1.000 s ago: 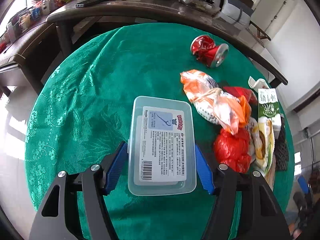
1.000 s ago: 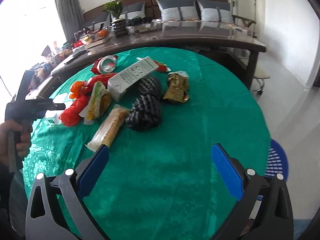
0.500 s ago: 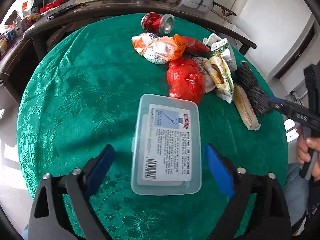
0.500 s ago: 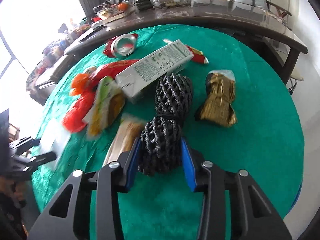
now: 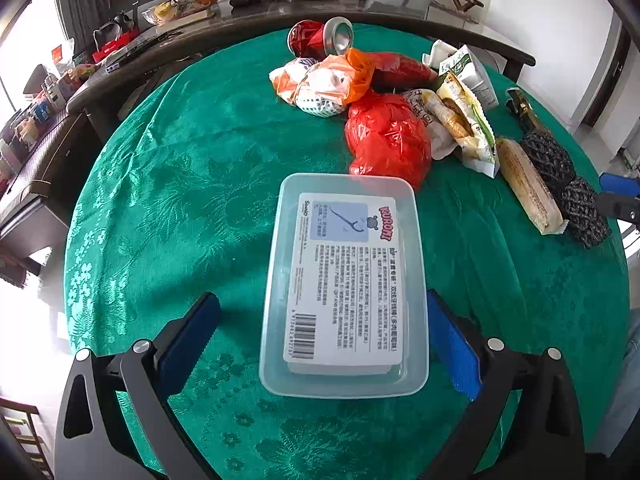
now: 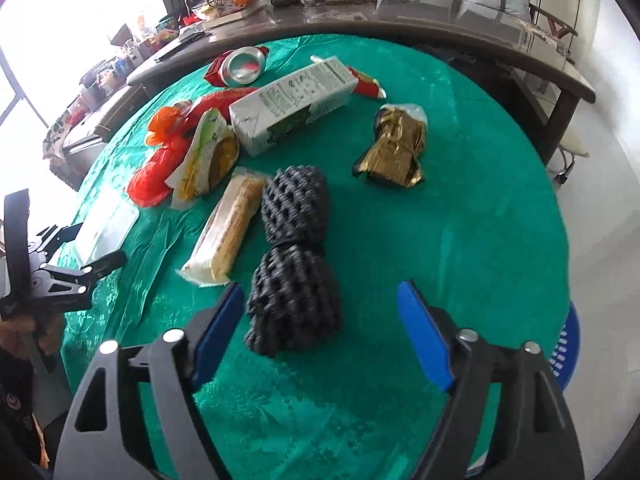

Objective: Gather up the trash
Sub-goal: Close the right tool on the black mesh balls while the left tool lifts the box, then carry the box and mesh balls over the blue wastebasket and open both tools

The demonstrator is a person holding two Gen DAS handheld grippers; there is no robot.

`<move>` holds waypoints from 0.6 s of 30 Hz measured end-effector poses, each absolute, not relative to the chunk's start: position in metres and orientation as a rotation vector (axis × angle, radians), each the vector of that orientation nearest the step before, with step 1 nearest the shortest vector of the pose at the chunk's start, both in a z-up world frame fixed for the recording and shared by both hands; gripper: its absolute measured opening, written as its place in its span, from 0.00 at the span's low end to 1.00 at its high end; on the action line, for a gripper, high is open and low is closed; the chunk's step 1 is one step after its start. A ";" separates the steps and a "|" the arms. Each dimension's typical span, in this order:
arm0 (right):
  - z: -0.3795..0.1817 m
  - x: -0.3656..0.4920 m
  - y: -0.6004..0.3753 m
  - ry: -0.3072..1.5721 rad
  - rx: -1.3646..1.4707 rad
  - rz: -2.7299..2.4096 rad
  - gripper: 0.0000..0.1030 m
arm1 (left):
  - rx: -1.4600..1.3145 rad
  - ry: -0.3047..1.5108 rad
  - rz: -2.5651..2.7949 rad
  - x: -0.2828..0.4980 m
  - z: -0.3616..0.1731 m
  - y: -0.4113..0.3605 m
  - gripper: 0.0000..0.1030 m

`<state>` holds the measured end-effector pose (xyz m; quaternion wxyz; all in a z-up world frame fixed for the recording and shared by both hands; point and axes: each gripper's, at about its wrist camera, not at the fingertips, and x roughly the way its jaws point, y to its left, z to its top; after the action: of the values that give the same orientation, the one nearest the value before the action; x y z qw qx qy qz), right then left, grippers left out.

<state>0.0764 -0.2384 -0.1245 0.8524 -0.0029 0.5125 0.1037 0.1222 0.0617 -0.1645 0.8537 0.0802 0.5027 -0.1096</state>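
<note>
Trash is lying in a cluster on the round green-clothed counter (image 5: 168, 184), beyond the clear rectangular plastic box (image 5: 344, 284). Right tool (image 6: 320, 324) is hanging over the black netted foam bundle (image 6: 294, 264), its jaws opening; the bundle's near lobe is sitting between the pads, nearer the left pad, with no firm pinch visible. The bundle's long axis is running away from the tool, roughly along its pointing line, so the pads are flanking its narrow width. Left tool (image 5: 320, 340) is standing wide apart, straddling the near end of the box without gripping it. Judged nearer the bundle: the right hand.
</note>
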 end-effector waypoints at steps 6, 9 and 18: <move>-0.120 0.097 -0.238 1.107 0.009 0.252 0.79 | 0.138 0.994 -0.256 0.114 -0.139 0.069 0.95; -0.131 0.110 -0.232 1.169 0.017 0.295 0.71 | 0.151 1.004 -0.263 0.116 -0.136 0.068 0.79; -0.112 0.091 -0.251 1.098 0.085 0.365 0.30 | 0.013 1.003 -0.335 0.103 -0.116 0.080 0.58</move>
<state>0.0913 -0.2506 -0.1117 0.8365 0.0400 0.5186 0.1722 0.1029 0.0795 -0.1163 0.8633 0.0063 0.4787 -0.1598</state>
